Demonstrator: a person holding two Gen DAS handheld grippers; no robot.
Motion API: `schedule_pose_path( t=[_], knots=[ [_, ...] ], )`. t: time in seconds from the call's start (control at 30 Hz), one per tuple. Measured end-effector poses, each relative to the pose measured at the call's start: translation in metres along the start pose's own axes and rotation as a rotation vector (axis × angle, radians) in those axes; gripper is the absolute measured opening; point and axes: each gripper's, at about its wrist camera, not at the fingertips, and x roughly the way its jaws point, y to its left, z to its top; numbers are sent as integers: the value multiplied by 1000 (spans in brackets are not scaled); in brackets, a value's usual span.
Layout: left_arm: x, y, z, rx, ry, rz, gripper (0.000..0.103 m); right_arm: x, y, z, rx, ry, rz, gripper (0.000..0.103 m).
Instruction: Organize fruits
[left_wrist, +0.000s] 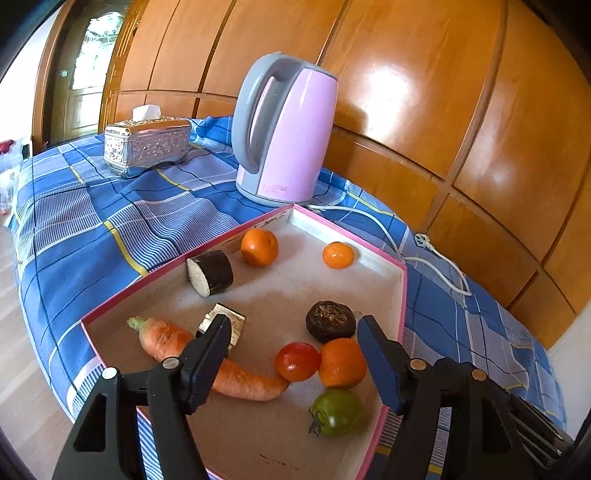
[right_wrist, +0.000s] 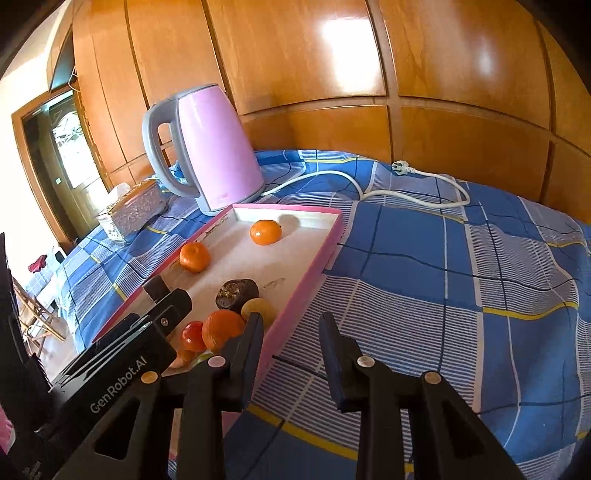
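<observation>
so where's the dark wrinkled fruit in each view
Left wrist: dark wrinkled fruit sits right of centre in the pink-rimmed tray, just above the orange beside the red tomato.
Right wrist: it lies left of centre, mid-tray.
Shared landmark: pink kettle behind the tray's far corner.

One pink-rimmed tray (left_wrist: 400, 295) holds the produce. Orange citrus fruits — three in the left wrist view: one (left_wrist: 259, 246) near the far wall, one (left_wrist: 338, 254) at the far corner, one (left_wrist: 342, 363) close in. One carrot (left_wrist: 207, 360). Two tomatoes — one red (left_wrist: 297, 361), one green (left_wrist: 338, 411). One dark round fruit (left_wrist: 330, 320). Two cut dark-skinned pieces (left_wrist: 210, 272) (left_wrist: 236, 325) (the nearer partly hidden). One yellowish fruit (right_wrist: 260, 308) shows in the right wrist view. One kettle (left_wrist: 284, 129), one tissue box (left_wrist: 147, 144).
</observation>
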Motion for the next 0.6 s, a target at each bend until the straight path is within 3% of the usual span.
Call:
schedule_pose_path(
  t=[0.4,0.6],
  knots=[
    [-18,-14,-12,69,-7,-37,73,-14,-1,-19,-131,-31,-65,35],
    [-24,-16,-16,86,-24,-12,80,-16,-11,-30,-141,-36,-86,35]
  ],
)
